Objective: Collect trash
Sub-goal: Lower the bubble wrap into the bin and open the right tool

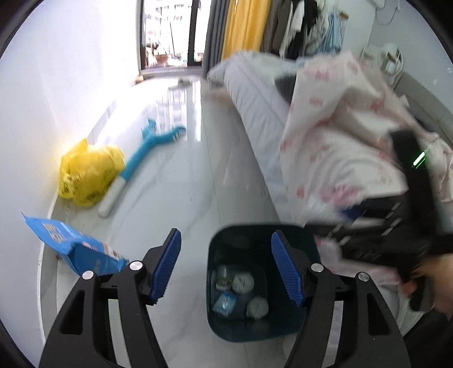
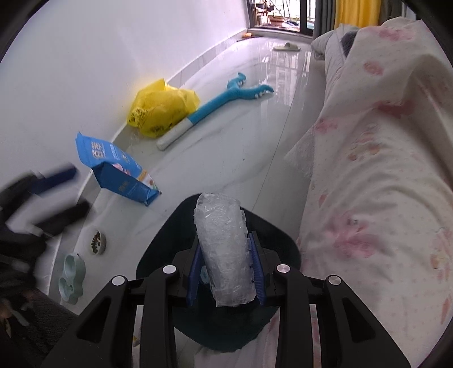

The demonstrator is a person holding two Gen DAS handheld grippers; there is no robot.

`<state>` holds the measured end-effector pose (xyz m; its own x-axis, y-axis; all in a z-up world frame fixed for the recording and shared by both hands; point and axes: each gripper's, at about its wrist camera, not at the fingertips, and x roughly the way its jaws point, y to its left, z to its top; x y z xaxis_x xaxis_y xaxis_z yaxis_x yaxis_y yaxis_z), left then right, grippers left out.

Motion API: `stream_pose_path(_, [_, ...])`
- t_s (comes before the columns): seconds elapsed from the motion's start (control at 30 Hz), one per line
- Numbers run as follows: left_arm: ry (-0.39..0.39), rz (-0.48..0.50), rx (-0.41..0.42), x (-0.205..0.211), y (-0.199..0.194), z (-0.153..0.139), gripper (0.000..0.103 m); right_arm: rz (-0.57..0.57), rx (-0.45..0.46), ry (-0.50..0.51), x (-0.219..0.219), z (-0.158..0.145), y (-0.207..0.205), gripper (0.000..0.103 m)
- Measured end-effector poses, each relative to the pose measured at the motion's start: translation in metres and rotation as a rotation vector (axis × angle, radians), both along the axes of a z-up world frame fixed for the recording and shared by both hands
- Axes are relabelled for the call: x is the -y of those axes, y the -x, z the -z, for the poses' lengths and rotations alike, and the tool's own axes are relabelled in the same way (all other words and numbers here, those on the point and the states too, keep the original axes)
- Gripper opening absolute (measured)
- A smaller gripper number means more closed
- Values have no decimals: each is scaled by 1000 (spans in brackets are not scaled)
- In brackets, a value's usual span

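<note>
A yellow plastic bag [image 2: 162,109] lies slumped against the foot of the white wall [image 2: 99,56] on the glossy pale floor [image 2: 226,158]. Just beside it, touching its edge, lies a long blue toy with a white handle [image 2: 211,109], its forked end toward the balcony door [image 1: 170,34]. Nearer, a blue pouch [image 2: 119,169] lies by the wall. Two small bowls sit close together: one holding dark kibble [image 2: 96,241], one pale green [image 2: 72,274]. A pink-flowered quilt [image 2: 382,169] covers the bed; a slipper [image 2: 287,46] lies far off, by yellow curtains [image 1: 243,25].
</note>
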<state>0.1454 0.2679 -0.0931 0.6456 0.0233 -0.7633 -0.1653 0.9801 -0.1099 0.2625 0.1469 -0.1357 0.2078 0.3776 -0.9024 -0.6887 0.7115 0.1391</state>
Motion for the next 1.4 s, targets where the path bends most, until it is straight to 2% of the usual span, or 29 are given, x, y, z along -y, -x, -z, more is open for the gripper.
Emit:
stream_pose_path(0.17, [-31, -23, 107, -4, 12, -30, 69, -13, -23, 44, -9, 19, 3, 32])
stream_pose_path(0.3, [-36, -39, 158, -9, 18, -45, 66, -19, -41, 76, -16, 34, 4, 32])
stream_pose_path(0.47, [-63, -42, 189, -12, 24, -56, 63, -33, -63, 110, -25, 50, 5, 32])
stream_pose_path(0.63, [-58, -56, 225, -16, 31, -67, 58, -36, -95, 150, -30, 73, 4, 32])
stream_pose_path(0.9, [-54, -45, 272, -18, 37, -84, 57, -71, -120, 216, -40, 102, 12, 33])
stream_pose_path(0.93, [-54, -45, 275, -18, 38, -87, 57, -76, -122, 225, -40, 105, 12, 34])
stream_pose_path(1.0, [-53, -44, 288, -16, 38, -92, 57, -76, -125, 238, -39, 109, 12, 51])
stream_pose_path(1.1, [-52, -40, 306, -14, 39, -98, 56, -73, -119, 239, -37, 108, 12, 61])
stream_pose_path(1.4, [-69, -33, 328, -5, 35, -108, 56, -99, -59, 174, -34, 73, 19, 65])
